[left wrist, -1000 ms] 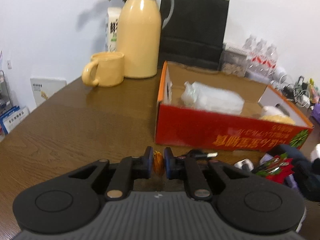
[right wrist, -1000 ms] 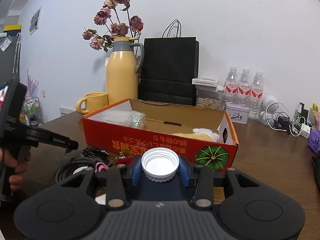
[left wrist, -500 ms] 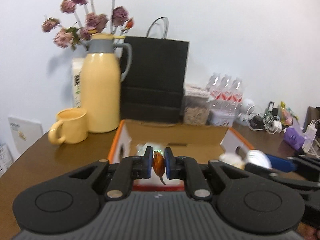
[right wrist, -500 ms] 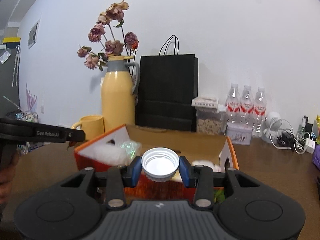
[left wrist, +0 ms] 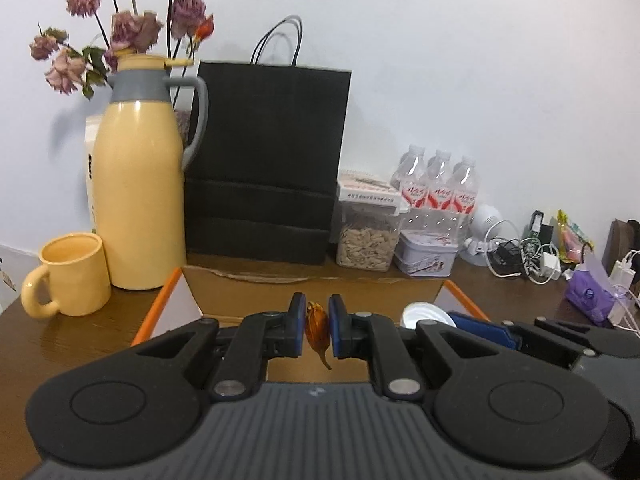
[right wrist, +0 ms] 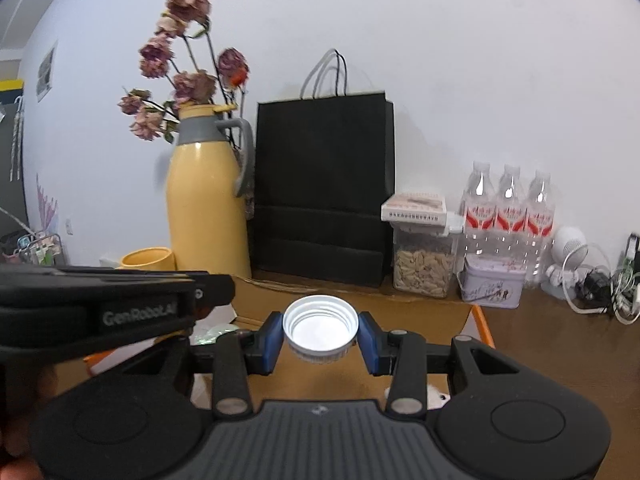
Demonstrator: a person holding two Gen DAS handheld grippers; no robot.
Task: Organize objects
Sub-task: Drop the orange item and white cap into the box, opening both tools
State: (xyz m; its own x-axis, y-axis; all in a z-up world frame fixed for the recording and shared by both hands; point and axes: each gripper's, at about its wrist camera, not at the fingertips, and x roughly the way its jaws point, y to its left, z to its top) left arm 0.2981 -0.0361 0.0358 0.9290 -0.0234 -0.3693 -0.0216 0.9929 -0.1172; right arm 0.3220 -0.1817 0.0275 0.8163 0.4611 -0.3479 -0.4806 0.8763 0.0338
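Note:
My left gripper [left wrist: 317,330] is shut on a small orange-brown wrapped candy [left wrist: 317,329] and holds it above the open orange cardboard box [left wrist: 312,290]. My right gripper [right wrist: 320,334] is shut on a white screw lid [right wrist: 320,327], open side up, also above the box [right wrist: 360,306]. The lid and the right gripper's blue pads show at the right in the left wrist view [left wrist: 428,315]. The left gripper's body [right wrist: 104,312] crosses the left of the right wrist view. The box floor is mostly hidden by the grippers.
Behind the box stand a yellow thermos jug [left wrist: 138,196] with dried flowers, a yellow mug [left wrist: 68,276], a black paper bag [left wrist: 264,160], a seed jar [left wrist: 368,240], a tin [left wrist: 426,254] and water bottles [left wrist: 440,188]. Cables and chargers [left wrist: 528,256] lie at the right.
Both grippers have risen from table level and moved forward over the box, each still holding its object. The two grippers now sit close side by side.

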